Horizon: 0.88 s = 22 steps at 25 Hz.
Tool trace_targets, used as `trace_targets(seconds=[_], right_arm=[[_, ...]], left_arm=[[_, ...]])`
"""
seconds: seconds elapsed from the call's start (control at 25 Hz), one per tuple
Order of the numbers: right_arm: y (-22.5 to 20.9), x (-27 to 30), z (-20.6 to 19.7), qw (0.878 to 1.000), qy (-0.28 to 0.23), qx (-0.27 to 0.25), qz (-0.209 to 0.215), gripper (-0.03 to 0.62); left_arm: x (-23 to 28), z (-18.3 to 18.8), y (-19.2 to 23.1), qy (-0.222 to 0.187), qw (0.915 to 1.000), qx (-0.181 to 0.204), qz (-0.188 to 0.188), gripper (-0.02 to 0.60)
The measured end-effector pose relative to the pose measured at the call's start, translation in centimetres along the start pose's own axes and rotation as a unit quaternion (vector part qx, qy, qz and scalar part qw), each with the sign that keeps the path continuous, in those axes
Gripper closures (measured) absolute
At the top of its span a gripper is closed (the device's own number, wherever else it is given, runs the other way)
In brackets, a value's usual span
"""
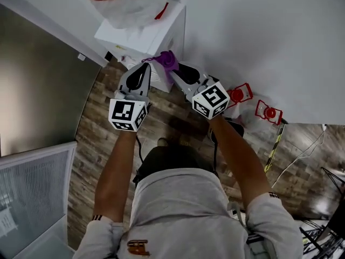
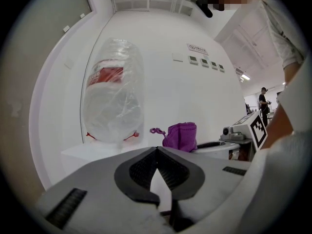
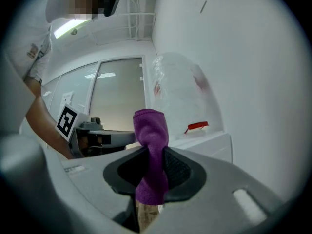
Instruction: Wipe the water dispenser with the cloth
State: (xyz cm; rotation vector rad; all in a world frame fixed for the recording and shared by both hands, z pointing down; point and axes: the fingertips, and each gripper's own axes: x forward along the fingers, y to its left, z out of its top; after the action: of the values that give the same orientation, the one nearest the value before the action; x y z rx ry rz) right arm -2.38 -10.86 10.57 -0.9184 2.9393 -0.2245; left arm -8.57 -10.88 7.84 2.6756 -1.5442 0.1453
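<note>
Upper centre of the head view, the white water dispenser (image 1: 141, 36) stands just beyond both grippers. The right gripper (image 1: 177, 70) is clamped on the purple cloth (image 1: 168, 61), which points up-left at the dispenser's near corner, very close. The left gripper (image 1: 143, 69), jaws together and empty, sits alongside.

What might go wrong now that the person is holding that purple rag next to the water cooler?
1. The right claw pinches the purple cloth in a narrow bunch, so it may slip out when rubbed on the water dispenser.
2. The bottle on top is wrapped in loose plastic. A wipe near it might snag the wrapping.
3. The left claw, shut and empty, sits close beside the right one, so they may bump.
</note>
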Motion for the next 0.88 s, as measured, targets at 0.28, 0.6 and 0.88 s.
trace_targets(seconds=[0.28,0.6,0.88], right_arm=[[-1.8,1.7,-2.5,1.0,0.012,-0.008,0.007,0.5],[-2.8,4.4,-4.0,0.999,0.018,-0.04,0.02,0.505],[-3.3,5.9,-5.8,0.998,0.021,-0.043,0.031,0.503]], left_arm=[[1.7,-2.1,1.7,0.023,0.9996,0.0,0.018,0.583],[3.3,-4.4,3.2,0.028,0.999,-0.013,0.034,0.583],[4.4,-5.2,3.8,0.023,0.9986,-0.022,0.043,0.583]])
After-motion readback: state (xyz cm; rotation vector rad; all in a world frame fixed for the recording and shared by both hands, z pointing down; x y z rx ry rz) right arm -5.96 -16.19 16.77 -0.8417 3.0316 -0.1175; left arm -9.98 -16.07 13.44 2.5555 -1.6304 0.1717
